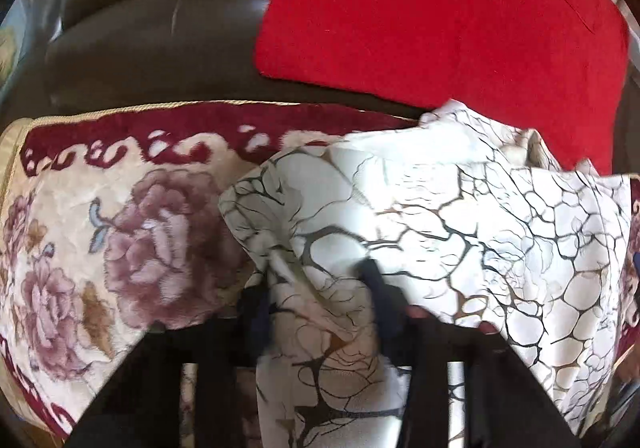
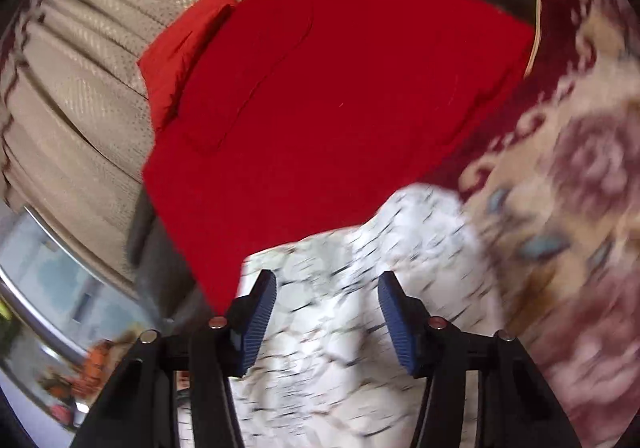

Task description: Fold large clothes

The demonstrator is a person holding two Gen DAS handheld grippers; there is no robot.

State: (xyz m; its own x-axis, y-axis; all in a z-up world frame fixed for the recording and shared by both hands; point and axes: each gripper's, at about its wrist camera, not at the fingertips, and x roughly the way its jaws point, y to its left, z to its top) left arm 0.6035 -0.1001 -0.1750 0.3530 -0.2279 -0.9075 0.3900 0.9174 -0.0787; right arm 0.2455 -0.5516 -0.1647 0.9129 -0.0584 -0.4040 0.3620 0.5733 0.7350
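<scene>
We see the white crackle-print garment (image 1: 460, 207) bunched on the floral cover (image 1: 100, 228), beside the folded red cloth (image 1: 440, 7). Left gripper (image 1: 316, 284): fabric between the jaws, grip unclear through blur. Right gripper (image 2: 326, 312): jaws apart above the garment, holding nothing.

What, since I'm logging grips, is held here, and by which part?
The right gripper stands open above the white cloth, holding nothing. A bunched fold of the cloth lies inside the left gripper; whether it is clamped cannot be told.

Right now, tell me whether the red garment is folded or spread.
Folded. The red garment lies as a flat, straight-edged rectangle with layered edges on the sofa.
</scene>
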